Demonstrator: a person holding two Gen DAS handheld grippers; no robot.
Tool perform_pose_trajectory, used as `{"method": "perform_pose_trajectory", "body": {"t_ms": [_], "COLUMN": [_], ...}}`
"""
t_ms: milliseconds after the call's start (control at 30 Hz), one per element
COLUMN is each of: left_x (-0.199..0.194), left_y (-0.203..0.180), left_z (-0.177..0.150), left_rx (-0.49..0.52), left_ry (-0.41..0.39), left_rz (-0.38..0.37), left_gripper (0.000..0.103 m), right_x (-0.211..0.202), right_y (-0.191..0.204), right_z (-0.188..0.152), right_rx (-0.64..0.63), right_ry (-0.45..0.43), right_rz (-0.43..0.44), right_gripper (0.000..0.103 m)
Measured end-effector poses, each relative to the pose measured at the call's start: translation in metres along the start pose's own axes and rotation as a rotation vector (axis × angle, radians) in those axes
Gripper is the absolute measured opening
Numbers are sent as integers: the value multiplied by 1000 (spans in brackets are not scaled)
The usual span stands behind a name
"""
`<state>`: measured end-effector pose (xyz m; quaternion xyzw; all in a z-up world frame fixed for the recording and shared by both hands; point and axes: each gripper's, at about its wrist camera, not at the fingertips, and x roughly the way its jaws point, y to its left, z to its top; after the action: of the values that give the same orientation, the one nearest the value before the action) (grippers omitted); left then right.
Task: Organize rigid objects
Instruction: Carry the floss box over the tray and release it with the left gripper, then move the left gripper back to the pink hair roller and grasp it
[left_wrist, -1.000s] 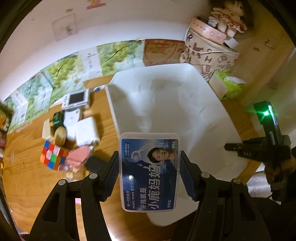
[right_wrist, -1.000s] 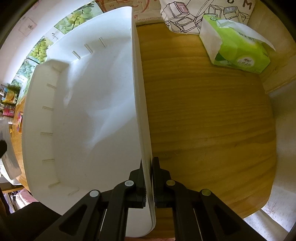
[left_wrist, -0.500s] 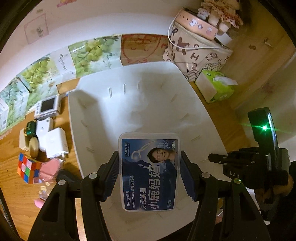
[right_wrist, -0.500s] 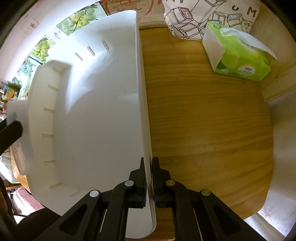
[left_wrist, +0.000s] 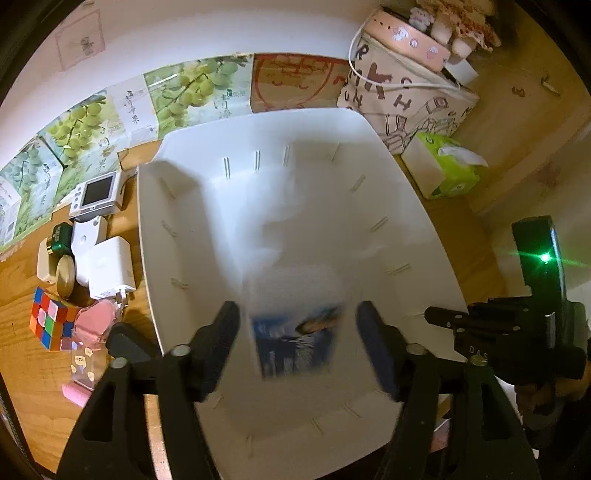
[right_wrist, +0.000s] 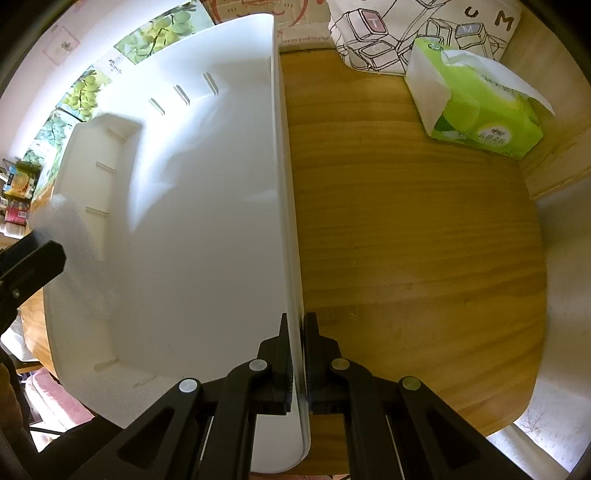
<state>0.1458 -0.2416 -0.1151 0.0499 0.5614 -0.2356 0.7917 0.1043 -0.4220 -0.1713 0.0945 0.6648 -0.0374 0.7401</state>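
Left gripper (left_wrist: 297, 334): jaws apart, having just been opening. The dental floss box (left_wrist: 295, 332) sits between the two pads but clear of both, with a visible gap on each side. The box is motion-blurred; its blue printed face shows, the upper part is a pale smear. It is over the inside of the white bin (left_wrist: 207, 229), toward the bin's near end. Whether it rests on the bin floor cannot be determined.

Right gripper (right_wrist: 298, 354): jaws together, clamped on the right-hand wall of the white bin (right_wrist: 284, 192) at its near end, one pad inside the wall, one outside. In the left wrist view this gripper (left_wrist: 443, 317) appears at the bin's right rim, with a green light on its body.

White bin: stands on the wooden table (right_wrist: 406, 240), open side up, with short slots along its inner walls. No other item is visible inside it.

Left of the bin, on the table (left_wrist: 22, 350): a colour cube (left_wrist: 50, 321) near the front, a pink item (left_wrist: 94, 325) just beside it, a white charger (left_wrist: 110, 267), a round tin (left_wrist: 65, 277), a small green box (left_wrist: 61, 236) and a white device with a screen (left_wrist: 98, 194) further back. These lie in a close cluster, just beside the bin's left wall.

Right of the bin, toward the far right corner: a green tissue pack (right_wrist: 480, 110), well apart from the bin, and a printed fabric bag (left_wrist: 399, 96) behind it.
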Motion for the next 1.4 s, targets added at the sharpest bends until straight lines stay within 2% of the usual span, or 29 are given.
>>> {"method": "perform_pose_trajectory", "body": {"t_ms": [100, 400, 733, 1067, 1400], "left_x": [-9, -41, -71, -97, -100], "left_y": [4, 29, 76, 115, 157], "left_z": [1, -4, -33, -69, -98], "left_rx": [-17, -83, -192, -252, -293], "left_ry": [-34, -105, -149, -150, -75], "left_rz": [13, 62, 128, 207, 296], "left_gripper": [81, 81, 81, 81, 81], "right_x": [1, 4, 2, 2, 1], "right_y": [-1, 0, 4, 5, 5], "right_z": [0, -3, -4, -8, -12], "right_rx": [1, -3, 0, 9, 48], "right_ry": [-2, -7, -12, -26, -42], "right_rz": [0, -7, -24, -35, -57], "right_gripper": [3, 3, 3, 4, 6]}}
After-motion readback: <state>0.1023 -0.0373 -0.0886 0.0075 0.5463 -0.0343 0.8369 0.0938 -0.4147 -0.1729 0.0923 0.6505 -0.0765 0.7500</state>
